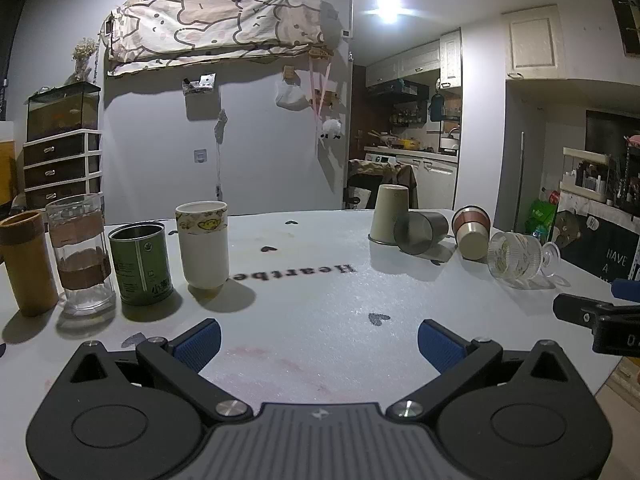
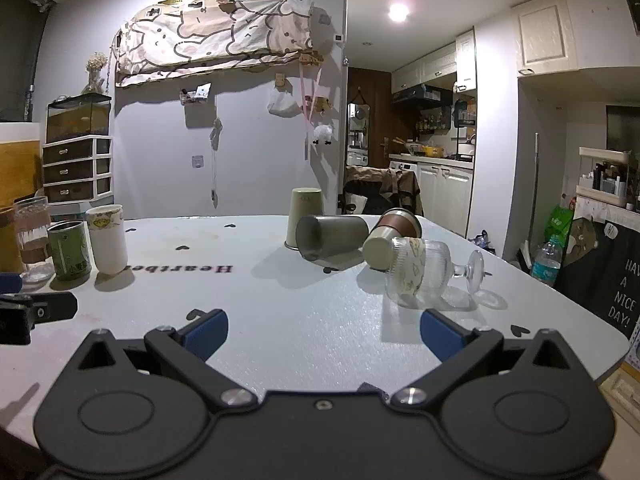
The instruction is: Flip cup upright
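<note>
A ribbed clear glass goblet lies on its side just beyond my right gripper, which is open and empty; the goblet also shows in the left wrist view. Behind it lie a tan cup with a brown band and a dark grey cup, both on their sides. A cream cup stands upside down behind them. My left gripper is open and empty over the table's front, with the white patterned cup upright ahead to the left.
Upright at the left stand a green tin, a clear glass with brown bands and a brown tube. The white table ends at right. The other gripper's tip shows at each view's edge.
</note>
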`<state>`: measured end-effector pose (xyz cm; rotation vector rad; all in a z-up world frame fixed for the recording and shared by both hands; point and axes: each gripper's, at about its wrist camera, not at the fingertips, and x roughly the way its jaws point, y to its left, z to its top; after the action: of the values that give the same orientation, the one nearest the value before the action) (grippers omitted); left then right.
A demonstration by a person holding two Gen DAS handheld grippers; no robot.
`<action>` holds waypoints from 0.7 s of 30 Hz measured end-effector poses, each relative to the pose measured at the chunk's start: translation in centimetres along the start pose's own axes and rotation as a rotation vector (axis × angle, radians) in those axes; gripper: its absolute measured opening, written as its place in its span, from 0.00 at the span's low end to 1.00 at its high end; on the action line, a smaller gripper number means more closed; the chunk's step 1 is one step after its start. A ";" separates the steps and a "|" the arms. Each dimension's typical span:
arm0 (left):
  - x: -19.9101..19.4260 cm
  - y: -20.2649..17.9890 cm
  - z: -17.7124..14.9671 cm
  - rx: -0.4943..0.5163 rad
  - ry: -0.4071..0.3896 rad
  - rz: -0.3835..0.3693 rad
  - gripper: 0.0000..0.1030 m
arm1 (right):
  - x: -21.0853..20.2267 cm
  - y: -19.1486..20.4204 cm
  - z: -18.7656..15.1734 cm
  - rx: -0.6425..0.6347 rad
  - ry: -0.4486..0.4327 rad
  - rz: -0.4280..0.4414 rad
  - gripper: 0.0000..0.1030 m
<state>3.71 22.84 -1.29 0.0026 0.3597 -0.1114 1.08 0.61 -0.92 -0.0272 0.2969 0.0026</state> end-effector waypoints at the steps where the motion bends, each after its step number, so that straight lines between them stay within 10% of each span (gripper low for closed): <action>1: 0.0 0.0 0.0 0.000 0.000 0.000 1.00 | 0.1 0.1 0.0 0.000 0.000 0.000 1.00; 21: -0.4 0.7 0.0 -0.020 -0.003 0.003 1.00 | -0.2 0.6 0.3 -0.009 0.008 0.018 1.00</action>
<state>3.43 23.61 -1.21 -0.0167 0.3581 -0.1051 0.95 1.22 -0.53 -0.0334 0.3054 0.0221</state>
